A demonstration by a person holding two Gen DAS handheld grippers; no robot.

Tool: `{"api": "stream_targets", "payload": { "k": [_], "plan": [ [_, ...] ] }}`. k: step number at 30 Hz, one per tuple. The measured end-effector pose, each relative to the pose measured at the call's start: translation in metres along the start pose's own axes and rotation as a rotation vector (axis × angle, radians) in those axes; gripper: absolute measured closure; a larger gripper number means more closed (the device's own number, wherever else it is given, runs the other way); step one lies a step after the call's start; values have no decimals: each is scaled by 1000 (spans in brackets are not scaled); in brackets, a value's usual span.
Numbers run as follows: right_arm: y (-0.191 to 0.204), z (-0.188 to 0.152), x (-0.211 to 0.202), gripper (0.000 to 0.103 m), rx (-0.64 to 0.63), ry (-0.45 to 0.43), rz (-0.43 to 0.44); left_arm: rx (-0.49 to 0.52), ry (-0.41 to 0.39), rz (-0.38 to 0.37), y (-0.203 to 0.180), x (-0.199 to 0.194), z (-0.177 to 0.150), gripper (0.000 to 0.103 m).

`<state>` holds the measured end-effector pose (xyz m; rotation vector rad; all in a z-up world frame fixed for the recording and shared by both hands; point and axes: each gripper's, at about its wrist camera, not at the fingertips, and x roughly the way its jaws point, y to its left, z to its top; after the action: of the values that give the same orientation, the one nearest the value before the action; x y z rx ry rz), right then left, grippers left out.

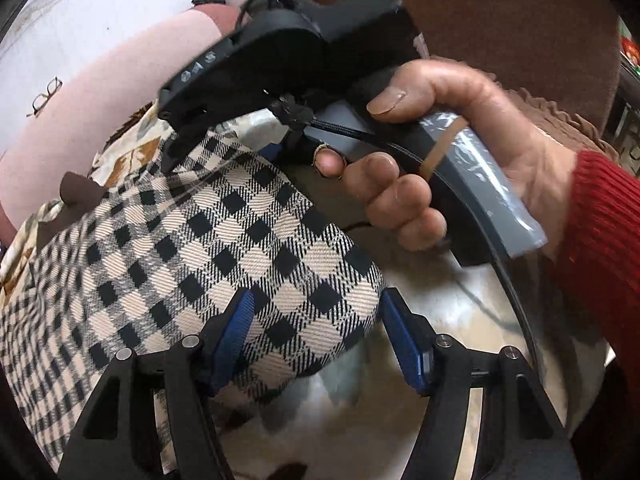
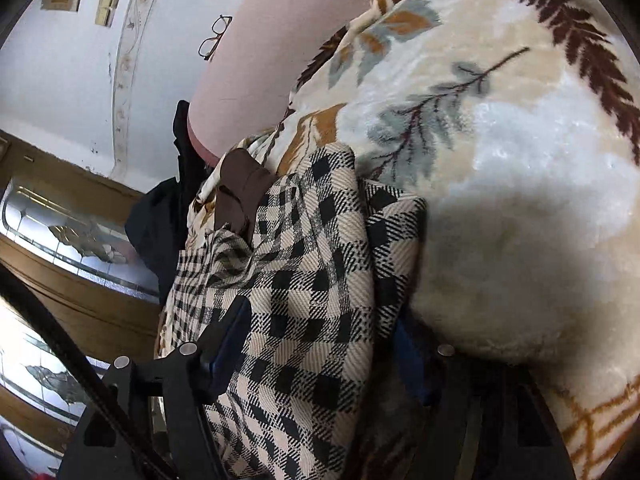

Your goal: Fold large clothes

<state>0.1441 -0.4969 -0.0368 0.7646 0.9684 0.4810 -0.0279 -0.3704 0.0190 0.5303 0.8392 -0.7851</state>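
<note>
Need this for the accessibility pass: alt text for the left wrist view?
A black-and-cream checked garment lies on a leaf-print fleece blanket, its rounded folded end between the blue pads of the left gripper, which do not visibly press it. Above, a hand in a red sleeve holds the right gripper, its tip at the garment's far end.

1. The left gripper (image 1: 316, 336) points steeply down, its blue pads (image 1: 236, 326) standing apart with checked cloth between them.
2. The right gripper (image 2: 320, 344) tilts downward; whether its fingers press is unclear.
3. In the left wrist view, the right hand (image 1: 452, 152) wraps the handle, thumb on top, fingers curled beneath.
4. A red ribbed sleeve (image 1: 600, 216) covers that wrist.
</note>
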Motion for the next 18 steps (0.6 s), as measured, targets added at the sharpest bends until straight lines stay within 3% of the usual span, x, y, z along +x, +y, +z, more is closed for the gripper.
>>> {"api": "stream_targets", "payload": {
  "k": [2, 3, 4, 5, 8, 13, 18],
  "plan": [
    [6, 0, 4, 33, -15, -7, -33, -21, 0, 16, -1, 3, 1, 71],
    [10, -1, 6, 39, -32, -12, -69, -29, 4, 35, -1, 3, 1, 90],
    [14, -1, 11, 64, -49, -4, -116, -37, 6, 44, -1, 0, 2, 94],
    [15, -1, 15, 78, -48, 3, -139, -53, 0, 46, 0, -4, 1, 96],
    [17, 2, 16, 90, -22, -10, -151, -111, -29, 35, 12, -22, 0, 97],
    [47, 3, 16, 92, -43, -43, -232, -270, -112, 22, 53, -74, -8, 97],
    [99, -3, 15, 92, -73, -104, -213, -482, -151, -28, 114, -114, -39, 97]
  ]
}}
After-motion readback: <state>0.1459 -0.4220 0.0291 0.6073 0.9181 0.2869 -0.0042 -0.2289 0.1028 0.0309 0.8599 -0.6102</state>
